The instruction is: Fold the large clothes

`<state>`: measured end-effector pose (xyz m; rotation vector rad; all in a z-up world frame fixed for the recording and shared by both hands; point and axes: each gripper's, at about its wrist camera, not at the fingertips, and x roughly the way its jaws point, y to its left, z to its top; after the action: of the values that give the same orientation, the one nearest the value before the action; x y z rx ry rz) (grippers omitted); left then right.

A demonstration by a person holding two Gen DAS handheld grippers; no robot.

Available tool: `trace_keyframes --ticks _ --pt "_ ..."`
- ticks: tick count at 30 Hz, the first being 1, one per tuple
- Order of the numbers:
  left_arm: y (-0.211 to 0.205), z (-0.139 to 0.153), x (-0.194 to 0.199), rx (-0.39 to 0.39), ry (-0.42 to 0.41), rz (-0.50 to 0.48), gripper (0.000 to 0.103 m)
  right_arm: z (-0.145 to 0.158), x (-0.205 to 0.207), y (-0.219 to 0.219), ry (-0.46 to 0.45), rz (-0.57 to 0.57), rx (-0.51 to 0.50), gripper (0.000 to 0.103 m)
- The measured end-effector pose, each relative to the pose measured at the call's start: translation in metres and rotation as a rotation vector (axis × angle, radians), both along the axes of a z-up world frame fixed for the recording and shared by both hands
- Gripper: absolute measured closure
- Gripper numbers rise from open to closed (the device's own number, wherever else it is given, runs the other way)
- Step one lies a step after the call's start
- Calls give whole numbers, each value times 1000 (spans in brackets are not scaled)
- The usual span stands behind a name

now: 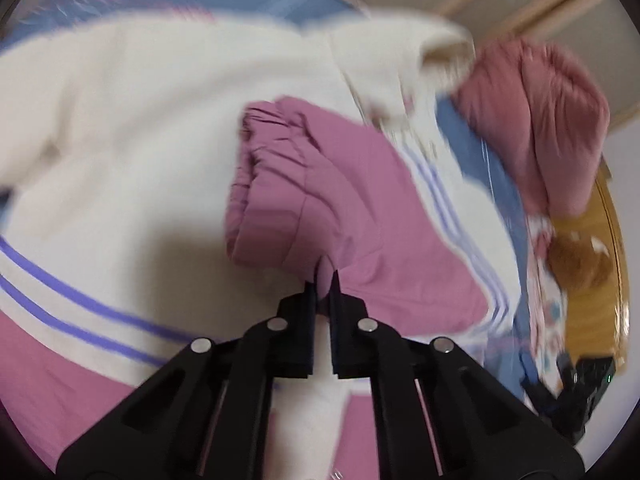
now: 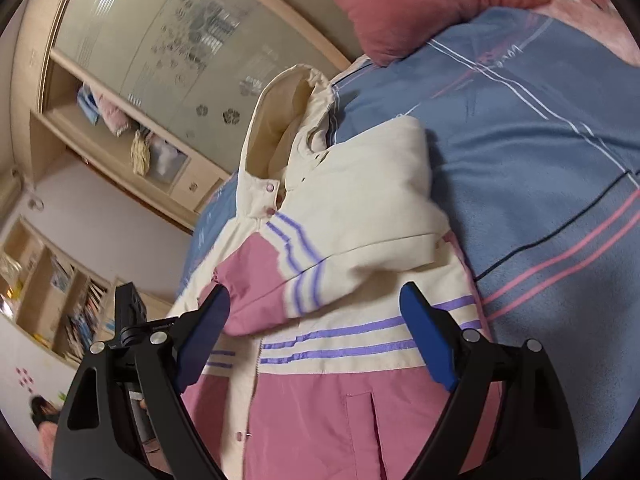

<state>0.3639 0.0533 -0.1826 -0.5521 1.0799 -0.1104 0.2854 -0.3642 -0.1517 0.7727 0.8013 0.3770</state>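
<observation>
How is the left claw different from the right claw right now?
The left claw is shut, pinching the jacket's pink sleeve; the right claw is wide open, holding nothing. The left touches cloth; the right hangs above the jacket. Both are black.

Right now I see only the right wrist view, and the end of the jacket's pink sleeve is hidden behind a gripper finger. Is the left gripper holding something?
Observer: Yes. The left gripper is shut on a pinch of the pink sleeve.
Operator: Where is the cuff from that pinch?
Observer: The gathered cuff lies beyond the fingertips, on the jacket's cream front.
Operator: Is anything else on the bed that I cannot see?
Observer: A brown plush toy lies at the far right, next to a wooden bed board.
</observation>
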Motion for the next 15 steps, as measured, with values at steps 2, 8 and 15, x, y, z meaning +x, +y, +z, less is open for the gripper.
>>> trace_keyframes --ticks 2,8,15 --pt "7 7 0 7 -25 18 98 -8 5 -4 34 19 107 16" --pt "9 4 8 -7 -28 22 98 -57 48 8 247 86 446 16" --pt "20 -1 2 56 -45 38 98 -95 72 -13 229 -173 628 16"
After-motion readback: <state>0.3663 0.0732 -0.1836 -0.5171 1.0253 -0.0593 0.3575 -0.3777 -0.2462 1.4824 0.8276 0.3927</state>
